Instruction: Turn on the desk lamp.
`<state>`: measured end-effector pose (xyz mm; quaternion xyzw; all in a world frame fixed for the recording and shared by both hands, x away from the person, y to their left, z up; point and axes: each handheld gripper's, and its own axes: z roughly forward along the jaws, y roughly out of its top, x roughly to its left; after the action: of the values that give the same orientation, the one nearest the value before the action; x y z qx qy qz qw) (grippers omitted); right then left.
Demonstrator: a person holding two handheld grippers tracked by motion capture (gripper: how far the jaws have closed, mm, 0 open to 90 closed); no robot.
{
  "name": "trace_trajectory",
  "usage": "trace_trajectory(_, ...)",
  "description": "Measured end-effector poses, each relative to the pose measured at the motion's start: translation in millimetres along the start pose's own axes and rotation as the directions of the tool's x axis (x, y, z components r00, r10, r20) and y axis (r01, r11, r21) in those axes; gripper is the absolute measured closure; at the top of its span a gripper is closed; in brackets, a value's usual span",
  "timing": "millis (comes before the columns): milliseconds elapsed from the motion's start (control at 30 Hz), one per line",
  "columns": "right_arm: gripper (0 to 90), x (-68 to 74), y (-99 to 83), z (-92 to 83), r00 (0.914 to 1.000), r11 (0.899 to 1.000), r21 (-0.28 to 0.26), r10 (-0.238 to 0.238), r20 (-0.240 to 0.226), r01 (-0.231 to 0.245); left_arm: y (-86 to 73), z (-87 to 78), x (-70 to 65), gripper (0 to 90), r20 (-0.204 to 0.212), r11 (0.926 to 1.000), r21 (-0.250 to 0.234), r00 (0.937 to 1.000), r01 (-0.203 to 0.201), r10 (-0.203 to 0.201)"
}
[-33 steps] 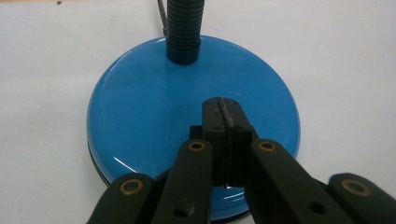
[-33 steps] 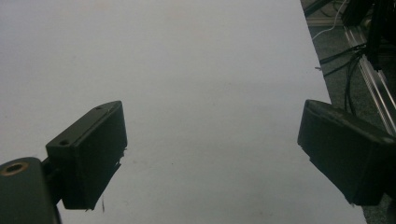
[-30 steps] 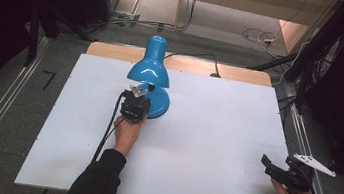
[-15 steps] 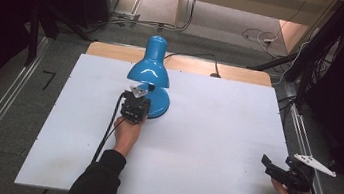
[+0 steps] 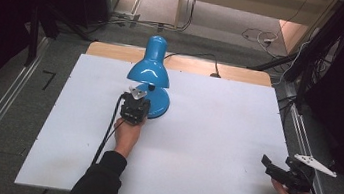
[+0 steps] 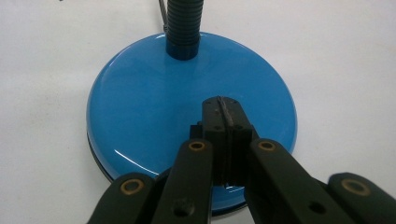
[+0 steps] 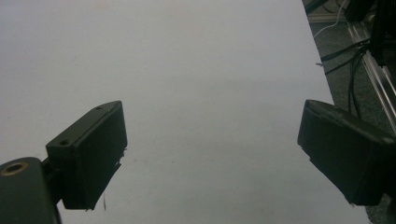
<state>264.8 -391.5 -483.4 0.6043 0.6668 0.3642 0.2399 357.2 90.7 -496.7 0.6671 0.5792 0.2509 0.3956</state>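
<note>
A blue desk lamp (image 5: 151,76) stands toward the far middle of the white counter (image 5: 213,148), its shade tipped forward over its round base (image 6: 187,116), as the left claw (image 5: 134,108) presses down on the base's near side with its jaws clenched flat together and nothing between them. The right claw (image 5: 283,173) waits well apart at the counter's near right corner, jaws spread wide and empty. The risk from here lies in the glossy dome of the base: closed tips bearing on a smooth, sloped surface could skid off toward the rim, and a sideways shove might slide the whole lamp or rock its top-heavy shade. The black cord (image 5: 193,55) running off the far edge could also snag if the lamp travels. The high view gives the lamp's full posture and both hands' spacing. The left gripper view alone reveals the tips' contact point on the base and the ribbed black neck (image 6: 185,21) rising from it. The right gripper view (image 7: 212,154) confirms bare counter between its open jaws.
</note>
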Motion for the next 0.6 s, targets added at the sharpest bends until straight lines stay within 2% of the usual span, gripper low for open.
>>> trace_trajectory(600,6.9,-0.6,-0.1,0.0,1.0,1.0,-0.001,0.003,-0.004,-0.003,-0.7,-0.3,-0.9,90.0,-0.005,1.0,-0.001,1.0,-0.007,0.007)
